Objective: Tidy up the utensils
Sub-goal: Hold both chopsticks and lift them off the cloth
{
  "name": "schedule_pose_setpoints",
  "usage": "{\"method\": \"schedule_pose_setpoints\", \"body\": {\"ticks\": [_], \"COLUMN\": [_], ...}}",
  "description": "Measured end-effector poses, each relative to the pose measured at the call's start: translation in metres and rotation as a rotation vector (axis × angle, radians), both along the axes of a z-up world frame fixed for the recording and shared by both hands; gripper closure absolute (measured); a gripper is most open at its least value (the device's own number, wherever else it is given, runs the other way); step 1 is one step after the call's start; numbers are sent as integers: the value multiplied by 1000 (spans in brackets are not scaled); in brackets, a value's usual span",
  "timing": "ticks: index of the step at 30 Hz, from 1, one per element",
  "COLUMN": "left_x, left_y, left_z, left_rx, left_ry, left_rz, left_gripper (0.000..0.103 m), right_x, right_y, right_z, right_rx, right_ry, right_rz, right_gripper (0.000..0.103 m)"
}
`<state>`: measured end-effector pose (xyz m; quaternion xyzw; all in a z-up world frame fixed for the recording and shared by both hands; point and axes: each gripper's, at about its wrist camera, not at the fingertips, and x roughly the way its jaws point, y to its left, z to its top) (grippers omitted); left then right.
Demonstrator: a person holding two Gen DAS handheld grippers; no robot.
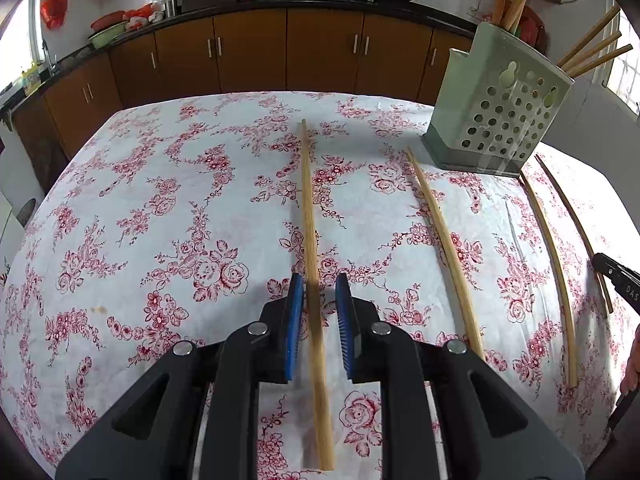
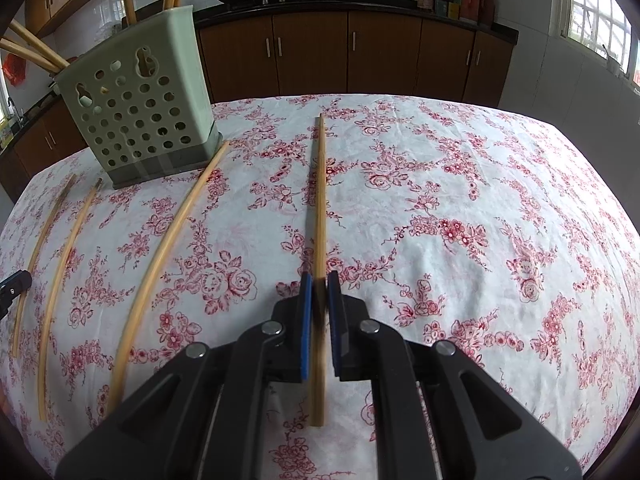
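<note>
Four loose chopsticks lie on your floral tablecloth [image 1: 160, 184] in the left wrist view: one up the centre [image 1: 309, 216], one right of centre [image 1: 440, 236], two near the right edge [image 1: 554, 256] [image 1: 576, 216]. One pale green perforated utensil holder [image 1: 500, 112] stands at upper right, several sticks already upright in it. Your left gripper [image 1: 319, 312] sits low in the frame, jaws a little apart, straddling the centre chopstick; the blue pads [image 1: 294, 312] show a gap on each side, not pressing. In the right wrist view, your right gripper [image 2: 319, 312] is clamped tight on a chopstick [image 2: 320, 200] that runs up mid-frame; three more curve along the left, holder [image 2: 136, 108] at upper left.
</note>
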<state>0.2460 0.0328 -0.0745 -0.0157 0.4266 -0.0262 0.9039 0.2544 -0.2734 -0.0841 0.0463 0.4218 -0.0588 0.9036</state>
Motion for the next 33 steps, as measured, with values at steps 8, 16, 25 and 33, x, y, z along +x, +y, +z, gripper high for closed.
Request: {"method": "schedule_pose_setpoints", "body": {"ticks": [8, 16, 25, 33], "left_x": [-10, -12, -15, -27], "left_y": [0, 0, 5, 12], "left_z": [0, 0, 1, 18], "left_rx": [-2, -2, -19, -95], "left_ry": [1, 3, 9, -34], "left_rz": [5, 17, -5, -11], "left_gripper": [85, 94, 96, 96], "right_x": [-16, -15, -22, -34], "right_y": [-1, -1, -6, -10], "right_z": [-1, -1, 8, 28], "right_rx": [21, 19, 55, 60], "right_ry": [-2, 0, -44, -107], "right_rz": [-1, 2, -1, 3], "right_gripper": [93, 95, 95, 95]}}
